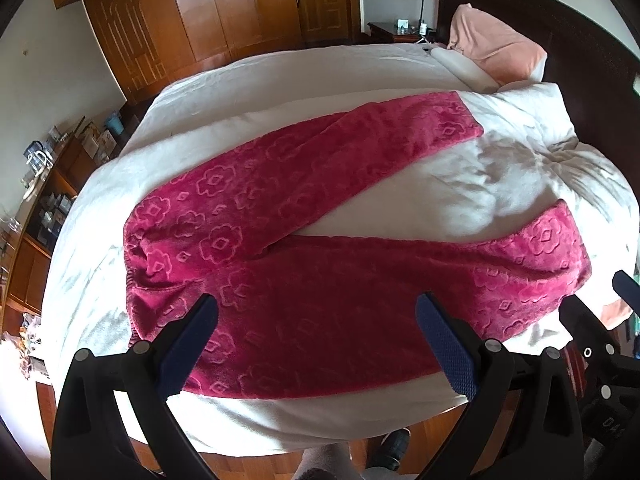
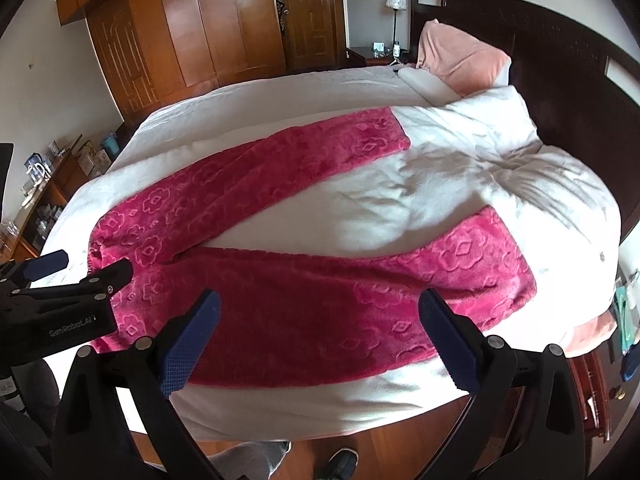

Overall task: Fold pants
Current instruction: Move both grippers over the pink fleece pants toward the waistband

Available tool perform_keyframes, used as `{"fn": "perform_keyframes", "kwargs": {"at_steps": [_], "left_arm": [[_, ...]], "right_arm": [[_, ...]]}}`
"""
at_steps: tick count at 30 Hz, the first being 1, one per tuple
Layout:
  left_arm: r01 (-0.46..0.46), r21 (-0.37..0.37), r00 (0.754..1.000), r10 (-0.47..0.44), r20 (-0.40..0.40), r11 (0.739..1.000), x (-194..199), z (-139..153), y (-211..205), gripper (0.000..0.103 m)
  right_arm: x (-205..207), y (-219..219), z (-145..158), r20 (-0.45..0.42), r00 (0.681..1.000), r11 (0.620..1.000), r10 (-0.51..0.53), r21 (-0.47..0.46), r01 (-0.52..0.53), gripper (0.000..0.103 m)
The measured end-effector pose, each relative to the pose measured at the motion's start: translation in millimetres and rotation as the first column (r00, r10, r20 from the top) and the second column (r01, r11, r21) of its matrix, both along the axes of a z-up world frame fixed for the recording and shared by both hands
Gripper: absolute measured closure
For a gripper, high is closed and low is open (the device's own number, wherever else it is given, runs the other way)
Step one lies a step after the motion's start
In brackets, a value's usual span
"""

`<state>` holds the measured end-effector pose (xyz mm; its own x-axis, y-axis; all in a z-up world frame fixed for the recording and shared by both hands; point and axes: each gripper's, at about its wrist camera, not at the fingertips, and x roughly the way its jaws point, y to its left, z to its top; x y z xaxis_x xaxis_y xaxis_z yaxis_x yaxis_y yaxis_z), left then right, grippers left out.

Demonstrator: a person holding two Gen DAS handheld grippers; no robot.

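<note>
Soft daylight fills both views, bright on the white bedcover [image 1: 280, 80], where a near-overexposed patch sits between the legs of the pink pants [image 1: 320, 280]. Feathery grey shadows fall across the rumpled duvet [image 2: 540, 184] near the dark headboard [image 2: 560, 40]. Strong fisheye bending bulges the bed and curves the wardrobe [image 2: 180, 32], with black corners. Focus is fair in the middle and softer toward the rim.

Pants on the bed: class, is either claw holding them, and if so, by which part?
Nothing is held. The left claw and right claw are both open above the pants, gripping no part.
</note>
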<state>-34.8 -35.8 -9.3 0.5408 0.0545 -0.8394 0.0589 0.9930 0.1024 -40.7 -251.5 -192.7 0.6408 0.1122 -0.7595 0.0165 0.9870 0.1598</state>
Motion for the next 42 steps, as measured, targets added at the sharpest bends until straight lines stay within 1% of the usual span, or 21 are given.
{"fn": "perform_keyframes", "kwargs": {"at_steps": [3,9,16,20,27,33,39,42], "left_arm": [[0.011,0.027,1.000,-0.012,0.016,1.000,-4.8,0.8,-11.1,0.005],[0.039,0.038,0.999,-0.040,0.012,0.999,-9.2,-3.0,-31.6,0.005],[0.063,0.039,0.998,-0.063,0.005,0.997,-8.8,-8.8,-48.1,0.005],[0.082,0.051,0.996,-0.083,0.014,0.995,-6.2,-9.1,-54.7,0.005],[0.117,0.069,0.992,-0.119,0.028,0.991,7.8,-7.8,-56.4,0.005],[0.147,0.065,0.989,-0.148,0.017,0.987,27.3,-12.9,-42.0,0.005],[0.134,0.042,0.991,-0.133,-0.010,0.990,55.8,-20.7,-4.9,0.005],[0.121,0.034,0.993,-0.121,-0.017,0.992,75.3,-25.4,23.9,0.005]], "right_arm": [[-4.0,-8.7,-2.1,-0.005,1.000,1.000,-0.001,0.013,0.001,0.003],[-12.3,-25.2,-6.0,-0.025,1.000,0.999,-0.010,0.052,0.012,0.003],[-17.3,-43.3,-9.0,-0.044,0.998,0.997,-0.048,0.058,0.050,0.003],[-17.0,-49.0,-7.4,-0.043,0.997,0.996,-0.067,0.055,0.070,0.003],[0.5,-51.7,-4.3,-0.045,0.992,0.992,-0.118,0.034,0.120,0.003],[25.7,-47.3,-0.9,-0.056,0.984,0.985,-0.168,0.031,0.170,0.003],[57.8,-31.7,4.2,-0.045,0.979,0.980,-0.198,0.009,0.199,0.003],[75.4,-20.1,6.9,-0.038,0.978,0.978,-0.206,0.005,0.207,0.003]]}}
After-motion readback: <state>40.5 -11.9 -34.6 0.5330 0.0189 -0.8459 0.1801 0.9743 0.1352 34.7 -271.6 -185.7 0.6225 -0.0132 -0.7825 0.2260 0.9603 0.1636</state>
